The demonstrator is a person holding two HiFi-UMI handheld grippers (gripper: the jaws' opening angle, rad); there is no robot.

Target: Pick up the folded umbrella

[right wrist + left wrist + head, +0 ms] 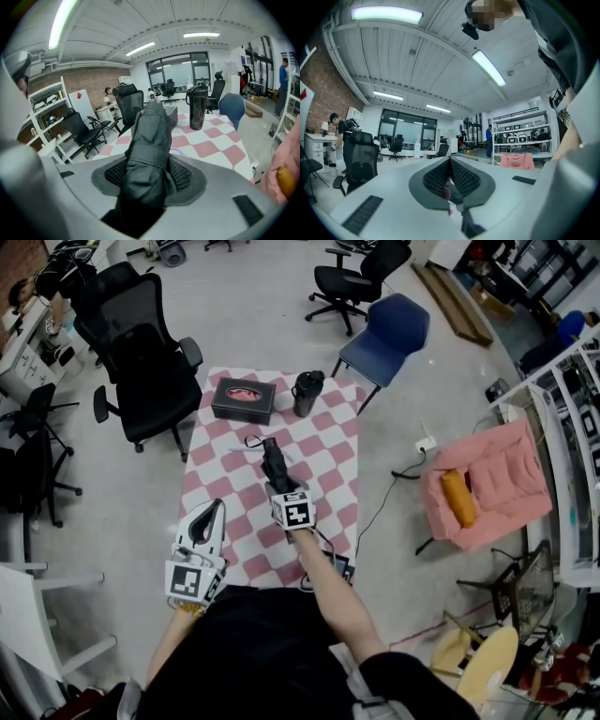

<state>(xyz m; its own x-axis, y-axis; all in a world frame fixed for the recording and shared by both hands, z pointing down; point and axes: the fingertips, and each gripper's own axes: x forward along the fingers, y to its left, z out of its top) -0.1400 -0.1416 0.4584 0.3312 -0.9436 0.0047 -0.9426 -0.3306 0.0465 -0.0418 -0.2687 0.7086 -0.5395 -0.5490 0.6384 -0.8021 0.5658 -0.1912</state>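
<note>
Open-plan office, grey floor point(281, 324). Table point(220, 442) in pink-and-white checked cloth sits mid-floor. Black mesh office chair point(150, 371) just off its left edge, second black chair point(361, 277) well beyond the far edge, blue chair point(389, 329) at the far right corner. Pink armchair point(492, 484) with orange cushion point(458, 498) off the right edge, well apart; white power strip point(427, 443) on the floor between. White shelving point(577, 418) along the right side. Brick wall point(323, 98) on the left, glazed wall point(408, 129) at the back. Ribbed white ceiling point(440, 70), strip lights point(386, 14) on.
</note>
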